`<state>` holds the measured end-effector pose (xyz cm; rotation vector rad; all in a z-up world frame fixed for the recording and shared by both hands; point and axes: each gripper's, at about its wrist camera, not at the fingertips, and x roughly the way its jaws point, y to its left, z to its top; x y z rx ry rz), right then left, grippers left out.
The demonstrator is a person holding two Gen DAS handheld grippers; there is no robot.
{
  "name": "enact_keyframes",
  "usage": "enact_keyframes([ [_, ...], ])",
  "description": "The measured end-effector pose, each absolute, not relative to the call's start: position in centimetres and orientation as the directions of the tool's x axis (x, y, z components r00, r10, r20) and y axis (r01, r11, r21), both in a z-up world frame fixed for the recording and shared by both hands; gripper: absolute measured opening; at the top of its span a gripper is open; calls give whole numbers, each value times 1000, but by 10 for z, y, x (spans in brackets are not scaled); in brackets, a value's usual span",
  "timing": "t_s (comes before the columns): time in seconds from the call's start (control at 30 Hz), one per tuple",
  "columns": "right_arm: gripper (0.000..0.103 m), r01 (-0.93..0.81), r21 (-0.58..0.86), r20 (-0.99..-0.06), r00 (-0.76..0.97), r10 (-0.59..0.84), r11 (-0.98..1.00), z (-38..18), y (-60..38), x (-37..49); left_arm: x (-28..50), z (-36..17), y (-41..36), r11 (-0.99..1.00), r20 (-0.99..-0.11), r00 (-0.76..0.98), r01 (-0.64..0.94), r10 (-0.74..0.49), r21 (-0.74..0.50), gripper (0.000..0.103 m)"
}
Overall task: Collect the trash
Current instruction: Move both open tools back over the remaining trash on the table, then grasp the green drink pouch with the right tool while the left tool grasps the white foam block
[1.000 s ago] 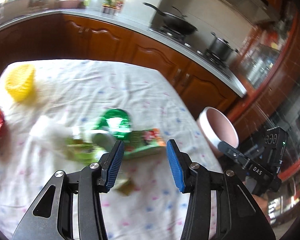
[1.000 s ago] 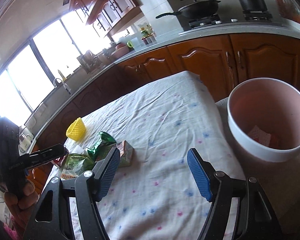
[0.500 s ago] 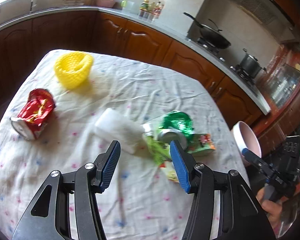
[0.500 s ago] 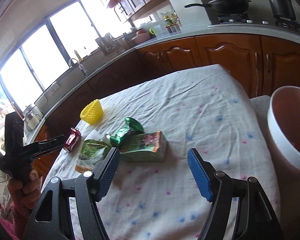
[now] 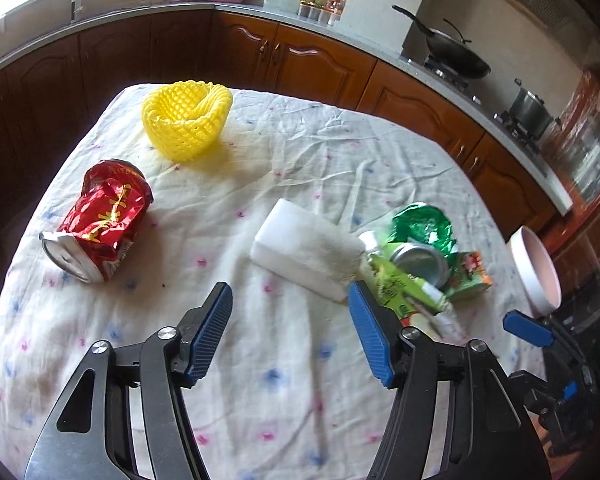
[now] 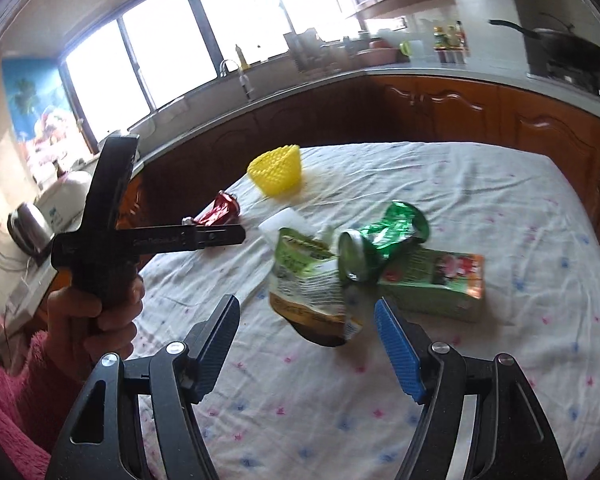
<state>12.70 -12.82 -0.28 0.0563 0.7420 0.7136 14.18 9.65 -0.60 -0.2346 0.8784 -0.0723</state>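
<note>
Trash lies on a cloth-covered table (image 5: 300, 380): a crushed red can (image 5: 100, 220), a yellow foam net (image 5: 186, 118), a white foam block (image 5: 306, 254), a crushed green can (image 5: 420, 240), a green pouch (image 6: 308, 280) and a green carton (image 6: 436, 280). A pink bin (image 5: 536, 268) stands off the table's right edge. My left gripper (image 5: 290, 332) is open and empty, just short of the white block. My right gripper (image 6: 306, 344) is open and empty, in front of the pouch. The left gripper also shows in the right wrist view (image 6: 220, 235).
Wooden kitchen cabinets and a counter (image 5: 340, 52) run behind the table, with a wok (image 5: 456, 58) and a pot (image 5: 534, 110) on the stove. A kettle (image 6: 30, 224) sits on a side counter at the left.
Both grippers have swung left across the table. The red can and yellow net came fully into the left view. The bin has left the right view, and the pouch now sits before the right gripper.
</note>
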Motion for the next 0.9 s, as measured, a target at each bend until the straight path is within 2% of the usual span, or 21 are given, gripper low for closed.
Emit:
enact_keyframes([
  [0.17,70,-595,274,-615,495,614,755,-11,-106,137,149,-9,97,979,-757,633,6,-163,-206,71],
  [0.2,65,-595,260,-622,499,603,761,-13,-102,140,152,-11,96,980,-760,629,17,-165,-199,78],
  [0.27,50,-593,251,-634,496,593,765,-17,-96,145,158,-14,92,984,-768,622,27,-155,-177,82],
  [0.33,22,-588,257,-647,485,588,767,-21,-94,152,166,-20,88,988,-784,605,38,-143,-151,82],
  [0.37,14,-579,272,-649,479,591,769,-23,-95,155,169,-23,85,989,-788,600,43,-138,-140,82],
  [0.4,10,-569,291,-650,473,595,769,-24,-98,158,172,-25,83,991,-791,598,45,-130,-128,82],
  [0.53,5,-516,388,-597,491,635,764,-19,-124,160,181,-30,74,992,-797,591,48,-125,-120,82],
  [0.63,5,-492,447,-549,508,663,747,-10,-143,157,189,-34,69,994,-801,589,41,-108,-104,82],
  [0.83,4,-481,471,-491,554,673,739,9,-163,146,198,-43,58,994,-807,580,69,-112,-88,89],
  [0.9,4,-479,479,-478,560,676,736,13,-168,143,199,-43,55,992,-801,586,79,-123,-94,88],
])
